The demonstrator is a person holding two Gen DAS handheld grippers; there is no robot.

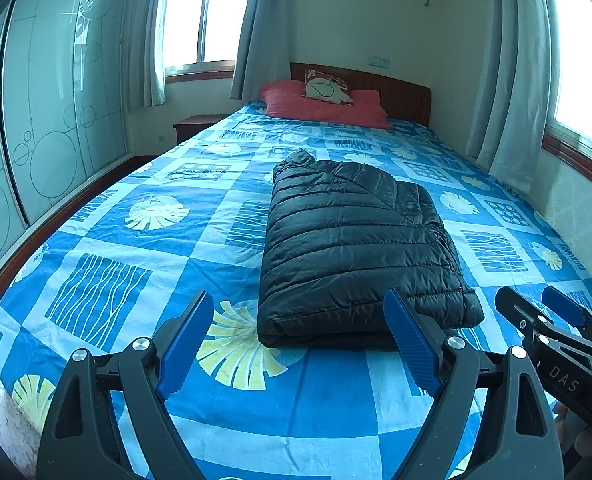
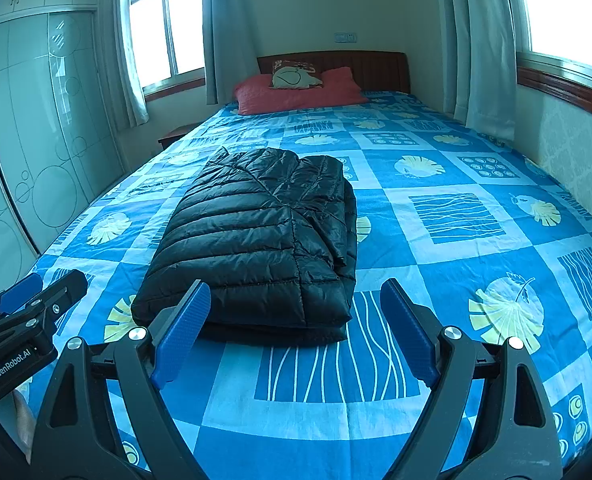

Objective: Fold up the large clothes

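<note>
Jacket, black and quilted (image 1: 360,240), lying as a compact folded stack near the middle of the bed (image 1: 107,280), its nearest edge toward me, its layers squared so the bundle keeps its shape unaided. I hold the left gripper (image 1: 302,344) and the right gripper (image 2: 296,332) side by side short of that near edge, both tilted down, jaws wide apart and empty. I judge the folding finished or nearly so, hence nothing clamped. Red pillow (image 2: 296,90) stays well clear at the headboard (image 2: 380,68).
</note>
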